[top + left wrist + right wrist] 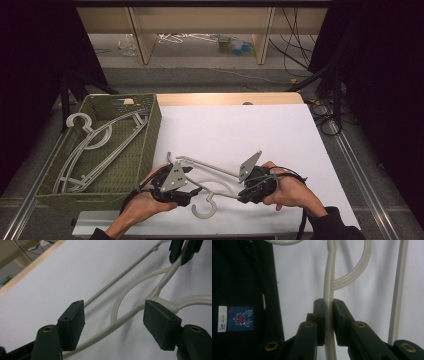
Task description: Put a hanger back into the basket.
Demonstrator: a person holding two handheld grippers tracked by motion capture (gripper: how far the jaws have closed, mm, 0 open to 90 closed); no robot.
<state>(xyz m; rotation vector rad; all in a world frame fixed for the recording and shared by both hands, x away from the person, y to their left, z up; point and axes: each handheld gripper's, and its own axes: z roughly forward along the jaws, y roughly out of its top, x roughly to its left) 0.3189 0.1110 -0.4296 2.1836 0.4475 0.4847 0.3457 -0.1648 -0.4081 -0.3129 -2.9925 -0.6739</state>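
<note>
The right gripper (328,322) is clamped on one arm of the pale grey plastic clothes hanger (210,181), while the left gripper (113,326) straddles the other arm, jaws spread. Likely next: close left, then carry it to the green woven basket (150,145) beyond the left gripper.

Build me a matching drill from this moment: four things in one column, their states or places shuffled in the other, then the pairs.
Things:
1. left gripper
2. right gripper
3. hanger on the white sheet
4. hangers in the green basket

States or places:
A. shut on a hanger arm
B. lying inside a woven container at the table's left
C. open, fingers either side of a hanger arm
D. between both grippers, hook toward the person

Pairs: 1-C, 2-A, 3-D, 4-B
</note>
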